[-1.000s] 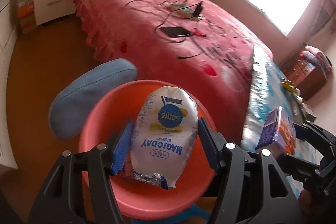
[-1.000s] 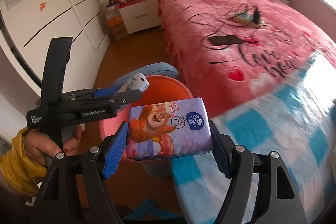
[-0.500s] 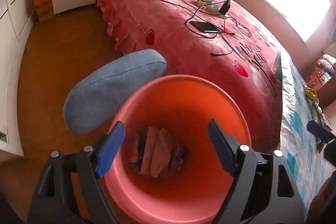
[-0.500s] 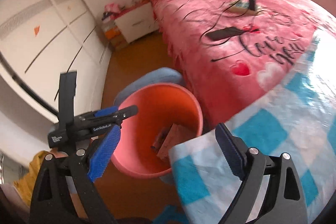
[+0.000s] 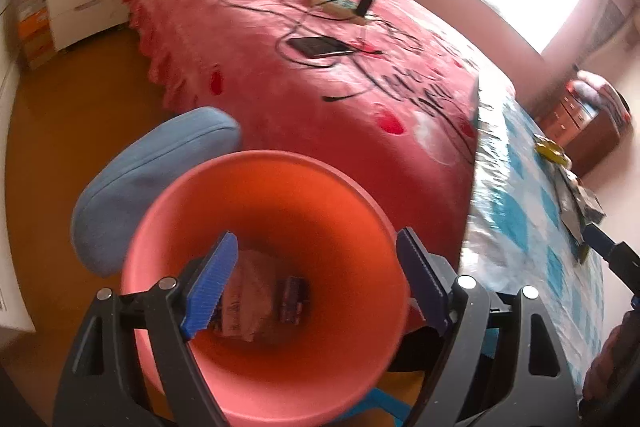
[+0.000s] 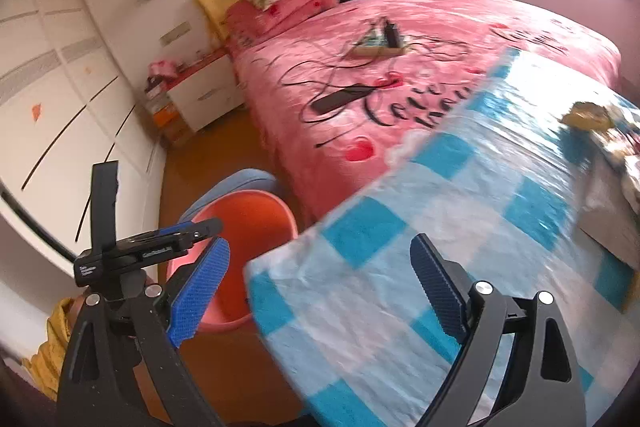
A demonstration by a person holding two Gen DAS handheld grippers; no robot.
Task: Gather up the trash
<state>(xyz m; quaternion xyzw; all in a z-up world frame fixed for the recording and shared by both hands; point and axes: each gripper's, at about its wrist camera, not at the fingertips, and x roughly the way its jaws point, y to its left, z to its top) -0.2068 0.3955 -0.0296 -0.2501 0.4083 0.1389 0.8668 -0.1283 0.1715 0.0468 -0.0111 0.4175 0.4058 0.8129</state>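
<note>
Both claws have released their loads since a second ago: the white snack bag and the purple carton are no longer held. Left claw (image 5: 316,283) hangs directly over the orange bin (image 5: 360,211), jaws spread wide with nothing between them. At the bottom of the bin lie the crumpled wrappers (image 5: 248,295) and, just beside them, a small purple carton (image 5: 291,297). Right claw (image 6: 318,293) is likewise spread and empty, positioned beside the bin over the near edge of the worktop (image 6: 460,227), which carries a blue-and-white checked cover. A blue cushioned stool (image 5: 136,183) touches the bin on its far left side. Behind the bin stands the pink bed (image 5: 320,87), with a phone (image 5: 320,46) and cables lying on it.
</note>
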